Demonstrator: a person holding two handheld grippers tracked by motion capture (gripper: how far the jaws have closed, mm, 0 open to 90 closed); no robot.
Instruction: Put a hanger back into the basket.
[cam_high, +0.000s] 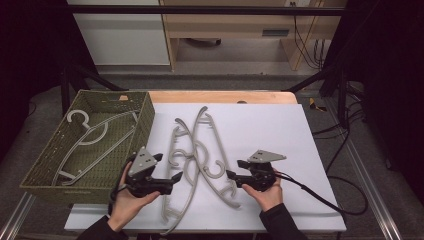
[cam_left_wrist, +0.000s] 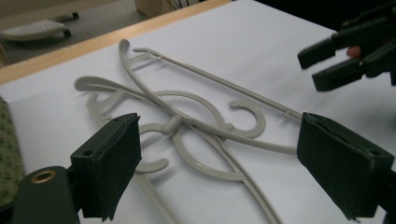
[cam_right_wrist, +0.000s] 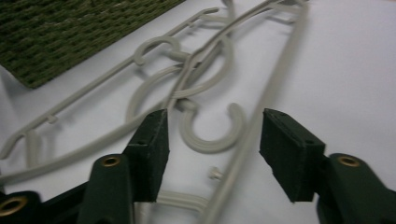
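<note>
A tangle of grey plastic clothes hangers (cam_high: 200, 160) lies on the white tabletop (cam_high: 280, 130), between the two hand-held grippers and just right of the green woven basket (cam_high: 145, 107), which already holds one hanger (cam_high: 92, 135). The pile looks like three hangers crossed over one another, hooks and arms interlocked near the middle.

These hangers will likely be light and stiff but smooth — thin rods that could slip or pivot between flat pads, and lifting one may drag its neighbours along by the hooks. The best hold is probably on a straight stretch of arm or bar, away from the knot of hooks, gripped squarely across the rod.

The left gripper (cam_high: 176, 176) hovers at the pile's left edge with its jaws wide apart and nothing between them; in the left gripper view the crossed hooks (cam_left_wrist: 205, 126) lie just ahead of its pads (cam_left_wrist: 114, 158). The right gripper (cam_high: 231, 173) sits at the pile's right edge, jaws partly spread and holding nothing — in its own view one hook (cam_right_wrist: 212, 133) and a long arm (cam_right_wrist: 252, 135) lie beneath the gap, untouched by the pads (cam_right_wrist: 152, 140).
</note>
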